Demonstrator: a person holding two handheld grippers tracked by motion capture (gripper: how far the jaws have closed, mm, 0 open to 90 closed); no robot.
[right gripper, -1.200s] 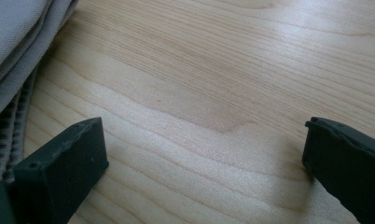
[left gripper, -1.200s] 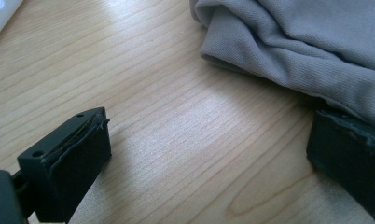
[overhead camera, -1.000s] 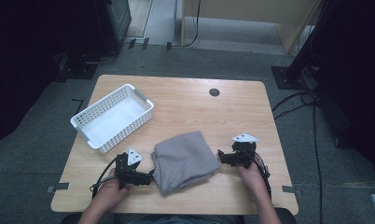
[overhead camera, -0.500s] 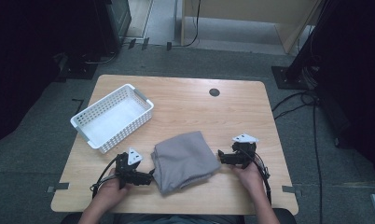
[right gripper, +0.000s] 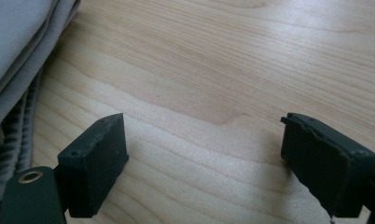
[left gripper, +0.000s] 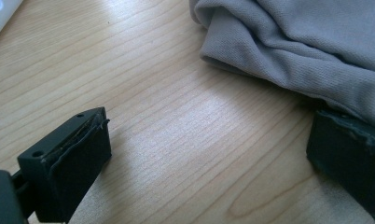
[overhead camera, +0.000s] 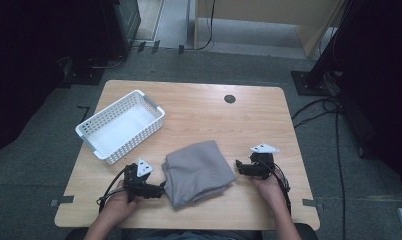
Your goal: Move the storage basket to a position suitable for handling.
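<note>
A folded grey cloth (overhead camera: 199,171) lies on the wooden table (overhead camera: 204,115) near its front edge. My left gripper (overhead camera: 156,190) rests at the cloth's left edge, open. In the left gripper view its right jaw sits just under the cloth's hem (left gripper: 288,60) and its left jaw stands on bare wood. My right gripper (overhead camera: 240,167) is at the cloth's right edge, open. The right gripper view shows bare wood between its jaws and the cloth's folded layers (right gripper: 17,70) just left of its left jaw.
A white plastic basket (overhead camera: 120,125) stands empty at the table's left side. A dark round grommet (overhead camera: 230,98) sits near the far edge. Cables (overhead camera: 319,107) and dark equipment stand on the floor around the table.
</note>
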